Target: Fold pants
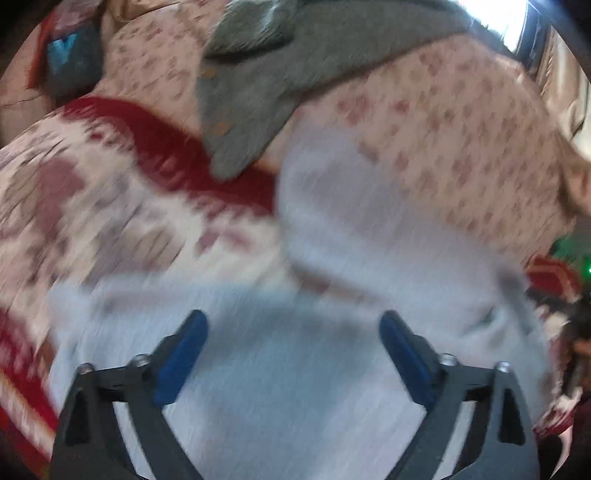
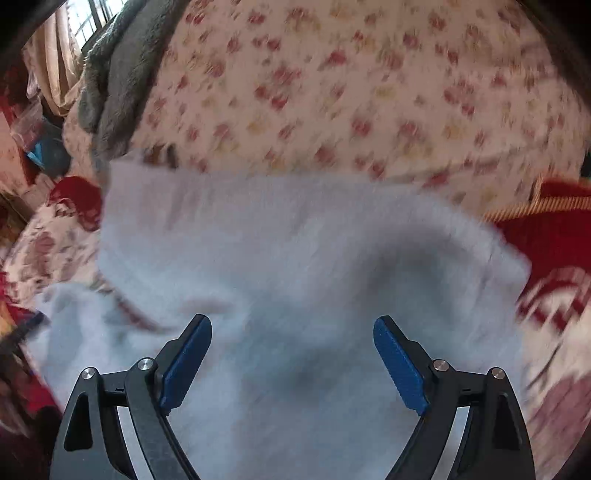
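The pale blue-white pants (image 1: 332,350) lie spread on a bed, blurred by motion in both views. My left gripper (image 1: 293,321) hangs above the cloth with its blue pads wide apart and nothing between them. In the right wrist view the same pants (image 2: 295,251) fill the middle, one straight edge lying against a flowered quilt. My right gripper (image 2: 292,326) is also open over the fabric, its pads clear of it.
A flowered quilt (image 2: 351,92) is bunched behind the pants. A grey fleece garment (image 1: 266,85) lies on top of it. The red-and-cream patterned bedspread (image 1: 110,184) surrounds the pants. A window (image 2: 92,14) with a curtain is at the upper left.
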{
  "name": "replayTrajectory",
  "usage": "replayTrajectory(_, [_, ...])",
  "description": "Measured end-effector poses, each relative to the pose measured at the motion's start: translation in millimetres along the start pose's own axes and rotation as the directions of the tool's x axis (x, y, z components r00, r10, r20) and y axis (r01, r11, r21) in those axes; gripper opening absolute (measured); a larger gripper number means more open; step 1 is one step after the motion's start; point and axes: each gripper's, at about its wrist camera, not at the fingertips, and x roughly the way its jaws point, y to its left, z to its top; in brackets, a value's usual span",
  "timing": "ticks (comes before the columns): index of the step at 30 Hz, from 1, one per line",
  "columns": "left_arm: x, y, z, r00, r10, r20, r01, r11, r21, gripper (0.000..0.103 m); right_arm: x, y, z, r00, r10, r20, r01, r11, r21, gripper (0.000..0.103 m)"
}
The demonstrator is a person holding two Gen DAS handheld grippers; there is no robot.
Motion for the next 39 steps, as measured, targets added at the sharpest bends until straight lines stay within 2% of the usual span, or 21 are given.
replayTrajectory(2, [14,-4,29,1.000,-0.018,0.004,0.018,1.000,-0.013,0.095,8,-10,16,1.000,-0.019,0.012,0.019,0.999,-0.030,0.093])
replayTrajectory(4, [34,-8,57,0.997,-0.076,-0.018,0.075,0.997,-0.018,0.095,18,-18,32,1.000,-0.006,0.017,0.007,0.998,-0.063,0.093])
replayTrajectory(10, [85,-13,108,0.995,-0.083,-0.051,0.080,0.996,-0.049,0.095,43,-29,62,0.999,-0.041,0.005,0.042,0.979,-0.200,0.093])
replayTrajectory(14, [106,-17,127,0.997,-0.052,-0.063,0.052,0.999,-0.015,0.095,63,-32,77,0.998,-0.054,-0.023,0.047,0.965,-0.259,0.093])
replayTrajectory(17, [115,-17,142,0.997,-0.061,-0.055,0.061,0.998,-0.005,0.095,80,-32,85,0.997,-0.058,-0.056,0.038,0.952,-0.305,0.093])
replayTrajectory(20, [123,-18,157,0.997,-0.065,-0.052,0.065,0.998,0.012,0.095,92,-22,86,0.993,-0.071,-0.092,0.030,0.922,-0.385,0.093])
replayTrajectory(24, [138,-18,179,0.999,-0.006,-0.035,0.007,0.999,0.039,0.095,107,-6,87,0.984,-0.132,-0.120,0.057,0.868,-0.494,0.093])
replayTrajectory(27, [154,-21,191,0.998,-0.008,-0.066,0.012,0.997,0.071,0.095,113,2,87,0.983,-0.128,-0.131,0.037,0.840,-0.541,0.093])
replayTrajectory(33, [184,-31,203,0.995,0.046,-0.086,-0.033,0.987,0.155,0.095,130,14,88,0.976,-0.142,-0.163,0.015,0.797,-0.604,0.093])
replayTrajectory(38, [207,-31,204,0.991,0.021,-0.136,-0.002,0.990,0.143,0.095,143,20,93,0.972,-0.128,-0.195,-0.014,0.801,-0.598,0.091])
replayTrajectory(39, [209,-31,203,0.990,0.015,-0.138,0.004,0.990,0.140,0.088,146,20,92,0.969,-0.130,-0.210,-0.021,0.805,-0.594,0.089])
